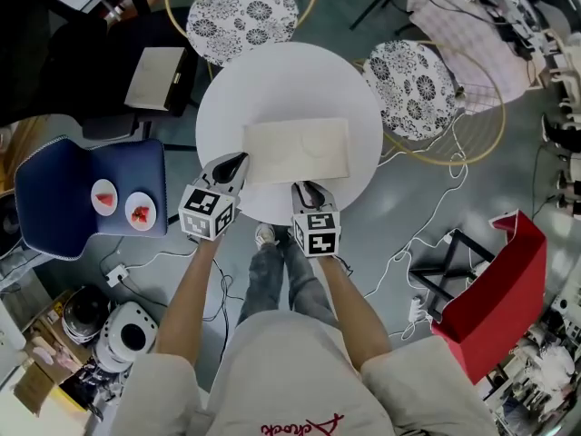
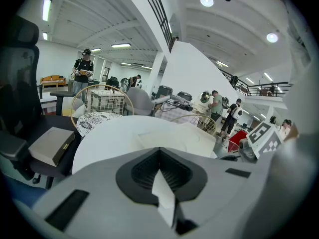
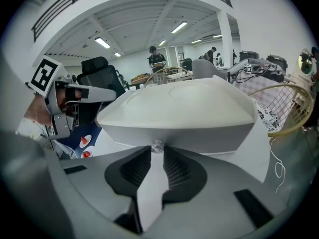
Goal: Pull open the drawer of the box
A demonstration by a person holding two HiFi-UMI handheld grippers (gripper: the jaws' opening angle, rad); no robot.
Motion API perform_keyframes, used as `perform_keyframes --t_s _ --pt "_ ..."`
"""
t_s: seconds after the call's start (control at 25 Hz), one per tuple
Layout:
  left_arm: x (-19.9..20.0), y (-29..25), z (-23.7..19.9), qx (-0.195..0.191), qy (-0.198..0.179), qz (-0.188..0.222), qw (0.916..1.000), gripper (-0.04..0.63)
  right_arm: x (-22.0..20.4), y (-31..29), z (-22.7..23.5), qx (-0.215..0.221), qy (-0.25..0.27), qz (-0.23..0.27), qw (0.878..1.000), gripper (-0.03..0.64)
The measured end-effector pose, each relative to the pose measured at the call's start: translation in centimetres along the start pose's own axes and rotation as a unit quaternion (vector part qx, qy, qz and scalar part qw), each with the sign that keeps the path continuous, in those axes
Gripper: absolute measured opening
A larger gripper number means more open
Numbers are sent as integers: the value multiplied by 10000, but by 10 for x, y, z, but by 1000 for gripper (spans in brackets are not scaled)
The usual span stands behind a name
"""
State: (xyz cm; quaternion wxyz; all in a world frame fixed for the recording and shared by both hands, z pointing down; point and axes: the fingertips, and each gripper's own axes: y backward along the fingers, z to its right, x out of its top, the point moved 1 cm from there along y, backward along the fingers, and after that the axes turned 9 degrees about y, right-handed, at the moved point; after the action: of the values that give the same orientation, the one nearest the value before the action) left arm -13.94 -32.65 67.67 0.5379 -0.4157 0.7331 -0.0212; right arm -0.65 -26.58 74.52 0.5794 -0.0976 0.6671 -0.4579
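Observation:
A flat white box lies on the round white table. In the right gripper view its drawer front faces me, with a small clear knob at the lower middle. My right gripper is at that front, at the table's near edge. Its jaws stand narrowly apart with the knob between the tips, and the pads touch it on both sides. My left gripper hovers by the box's near left corner, its jaws shut on nothing; from there the box lies just ahead.
Two patterned wire chairs stand behind the table. A blue chair holding two small plates is at the left, a red stand at the right. Cables run over the floor, and people stand in the far background.

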Motion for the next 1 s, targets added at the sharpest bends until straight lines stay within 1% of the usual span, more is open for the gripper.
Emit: perform_keyframes --t_s 0.04,0.44,1.0 --pt "0 0 0 1 -1 3 10000 12 0 -1 -1 0 21 -4 10000 77" --pt "2 -2 -1 24 20 36 10000 12 -3 3 -3 -7 -24 -68 10000 74" --pt "1 -1 -1 59 66 15 10000 12 -64 50 -33 64 -79 -314 9995 74"
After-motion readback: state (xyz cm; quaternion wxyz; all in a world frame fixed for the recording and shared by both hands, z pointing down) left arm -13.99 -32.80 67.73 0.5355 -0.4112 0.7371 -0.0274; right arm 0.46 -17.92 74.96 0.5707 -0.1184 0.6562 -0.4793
